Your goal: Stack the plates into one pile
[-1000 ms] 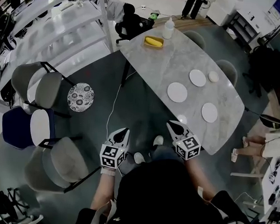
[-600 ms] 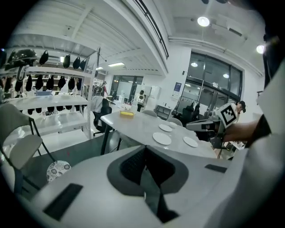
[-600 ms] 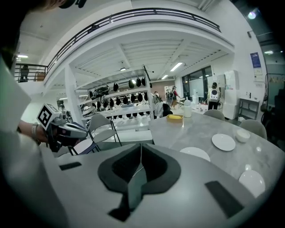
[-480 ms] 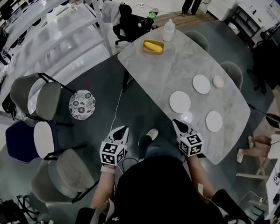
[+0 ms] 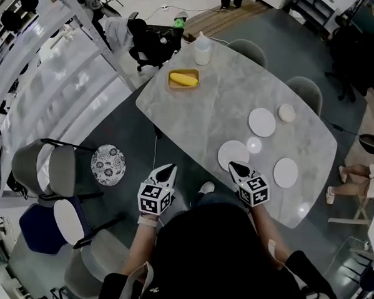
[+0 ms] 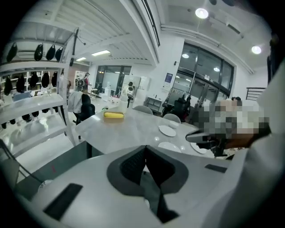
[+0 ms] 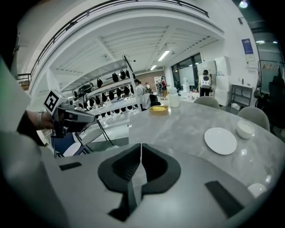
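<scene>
Holding the left gripper [image 5: 167, 169] off the near edge of the surface [image 5: 195, 115], jaws pressed flat together with nothing between them. Holding the right gripper [image 5: 232, 165] just over that edge, jaws likewise closed on nothing. In the head view, overlapping the near rim of the closest plate [image 5: 234, 151] with the tips of the right jaws; not possible to tell whether touching it.

Finding the second plate [image 5: 262, 121] farther ahead of the right jaws and a little to their right, with a small bowl [image 5: 287, 113] just beside it on its right. Finding the third plate [image 5: 286, 172] off to the right of the right jaws, apart from the other two. Showing all three plates lying flat and separate on the surface, none stacked.

Seeing, far ahead of both sets of jaws near the opposite end, a yellow tray [image 5: 183, 78] and a white bottle [image 5: 202, 49] just beyond it. Looking out along the left jaws: every plate ahead and to the right, the right gripper crossing in front of the third plate.
</scene>
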{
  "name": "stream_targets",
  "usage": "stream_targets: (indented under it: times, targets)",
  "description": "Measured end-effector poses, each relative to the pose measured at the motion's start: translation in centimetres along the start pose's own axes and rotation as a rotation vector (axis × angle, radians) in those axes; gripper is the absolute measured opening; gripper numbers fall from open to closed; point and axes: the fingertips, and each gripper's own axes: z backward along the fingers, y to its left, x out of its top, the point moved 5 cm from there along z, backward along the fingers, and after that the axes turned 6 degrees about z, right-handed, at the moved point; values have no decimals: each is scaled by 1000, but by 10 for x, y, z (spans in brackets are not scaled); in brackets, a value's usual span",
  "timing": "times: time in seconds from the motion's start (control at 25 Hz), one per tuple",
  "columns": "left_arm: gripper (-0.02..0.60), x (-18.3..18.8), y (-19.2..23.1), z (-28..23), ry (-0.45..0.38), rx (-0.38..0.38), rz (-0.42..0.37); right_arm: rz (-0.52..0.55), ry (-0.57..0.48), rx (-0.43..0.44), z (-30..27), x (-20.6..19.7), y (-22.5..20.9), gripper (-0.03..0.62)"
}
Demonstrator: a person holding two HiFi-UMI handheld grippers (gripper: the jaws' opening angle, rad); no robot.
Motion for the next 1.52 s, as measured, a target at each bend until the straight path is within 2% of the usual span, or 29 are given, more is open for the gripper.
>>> stream_targets:
  times: [0.2,0.4,0.88,1.28,1.52]
  targets:
    - [9,24,-5,-62,67,-79,-40,-45,46,-30,-14,-14,-30,18]
    - [11,33,-22,-114,153,-158,-102,-109,76,-71,-19,-30,-51,18]
    - [11,45,-47,-210,394,-398,-233,-342,143,-260,-24,-62,-85,18]
    - [11,31,-56,-268,609,-602,-417,-528,211,-420,-40,-100,-86,18]
    - [28,16,-61,-295,695,-667,-459,-614,247,-488,-46,-120,-85,18]
